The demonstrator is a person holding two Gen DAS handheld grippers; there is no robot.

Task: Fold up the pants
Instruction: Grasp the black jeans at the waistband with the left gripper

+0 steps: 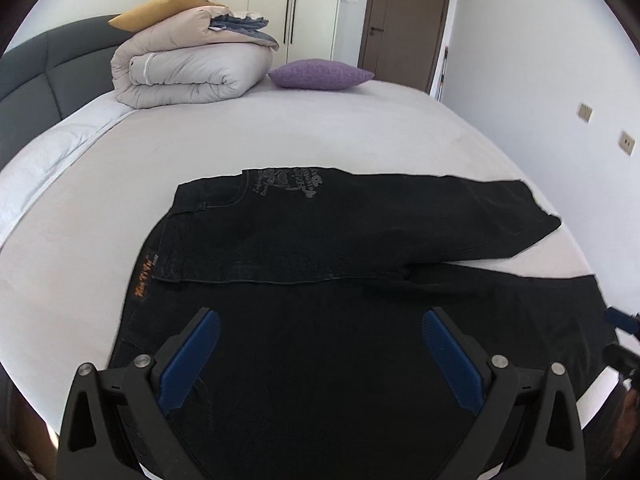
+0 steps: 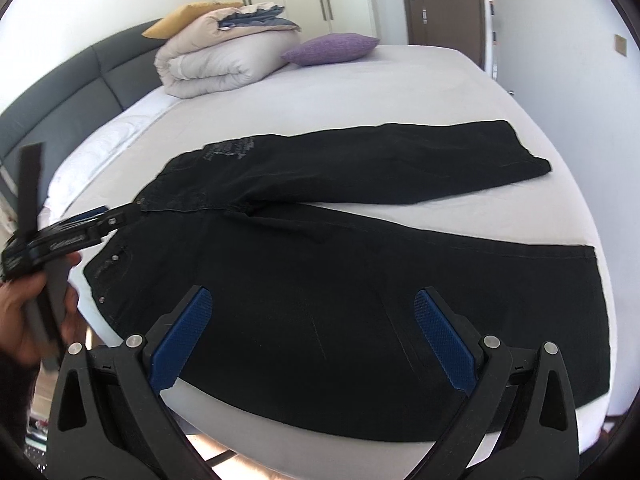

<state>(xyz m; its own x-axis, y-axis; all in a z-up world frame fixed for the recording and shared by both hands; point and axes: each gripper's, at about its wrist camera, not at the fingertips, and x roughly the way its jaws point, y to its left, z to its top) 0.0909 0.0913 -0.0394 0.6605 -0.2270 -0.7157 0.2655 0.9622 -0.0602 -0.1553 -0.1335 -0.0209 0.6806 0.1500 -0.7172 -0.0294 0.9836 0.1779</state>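
Observation:
Black jeans [image 1: 320,240] lie spread flat on the white bed [image 1: 280,132], waist to the left, both legs running right. They also show in the right wrist view [image 2: 340,248]. My left gripper [image 1: 320,320] is open above the near half of the waist area, holding nothing. It also shows at the left of the right wrist view [image 2: 100,220], by the waistband. My right gripper [image 2: 312,300] is open above the near leg, holding nothing. Its tip shows at the right edge of the left wrist view [image 1: 624,320].
A folded duvet [image 1: 188,68] with a yellow pillow [image 1: 160,10] and a purple cushion [image 1: 320,74] sit at the head of the bed. A grey headboard [image 1: 36,68] is at left. Wardrobes and a brown door [image 1: 404,20] stand behind. The near bed edge [image 2: 280,452] is just below my right gripper.

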